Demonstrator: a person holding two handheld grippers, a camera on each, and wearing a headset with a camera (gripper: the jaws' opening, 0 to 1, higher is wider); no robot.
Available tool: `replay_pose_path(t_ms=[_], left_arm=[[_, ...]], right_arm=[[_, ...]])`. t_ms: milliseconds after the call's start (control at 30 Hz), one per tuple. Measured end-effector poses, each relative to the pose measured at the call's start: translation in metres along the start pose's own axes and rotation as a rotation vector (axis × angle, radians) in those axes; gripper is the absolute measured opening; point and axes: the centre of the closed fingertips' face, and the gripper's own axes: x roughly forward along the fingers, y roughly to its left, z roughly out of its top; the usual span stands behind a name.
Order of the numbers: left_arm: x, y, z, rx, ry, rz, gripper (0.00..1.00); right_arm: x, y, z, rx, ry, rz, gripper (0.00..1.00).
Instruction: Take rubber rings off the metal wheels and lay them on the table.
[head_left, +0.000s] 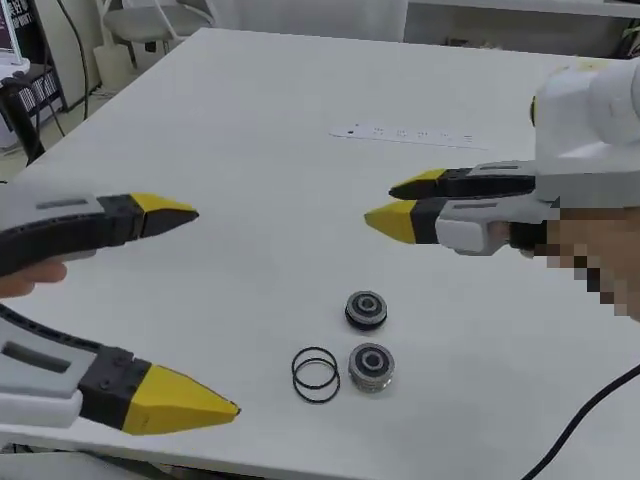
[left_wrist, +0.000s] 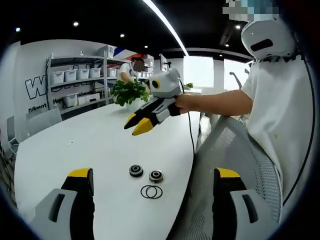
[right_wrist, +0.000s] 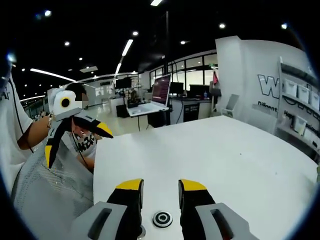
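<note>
My left tongs (head_left: 216, 310) are spread wide and my right tongs (head_left: 380, 204) are open a little, both empty above the desk (head_left: 250, 120), I think ready to grab. I count two wheels, the far wheel (head_left: 366, 309) and the near wheel (head_left: 371, 366). Two rubber rings (head_left: 316, 374) lie flat just left of the near one.

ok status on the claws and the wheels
Left claw wide open, right claw narrowly open, both empty. Two black rubber rings lie on white table beside two round metal wheels. Nothing in the way.
</note>
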Motion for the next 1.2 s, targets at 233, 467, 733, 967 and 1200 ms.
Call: replay_pose_path(t_ms=[233, 467, 733, 967, 1200], left_arm=[[0.01, 0.013, 0.036, 0.074, -0.069, -0.038, 0.96], [0.043, 0.037, 0.048, 0.164, -0.03, -0.048, 0.97], [0.084, 0.056, 0.046, 0.17, -0.02, -0.039, 0.91], [0.123, 0.053, 0.029, 0.173, 0.015, -0.085, 0.88], [0.147, 0.053, 0.013, 0.13, -0.002, -0.084, 0.69]], right_arm=[[0.001, -0.013, -0.009, 0.004, 0.004, 0.003, 0.3], [0.009, -0.012, -0.033, -0.007, 0.051, 0.035, 0.32], [0.018, -0.014, -0.077, 0.029, 0.128, 0.033, 0.32], [0.024, -0.013, -0.099, 0.019, 0.185, 0.051, 0.29], [0.027, -0.011, -0.116, 0.034, 0.227, 0.063, 0.28]])
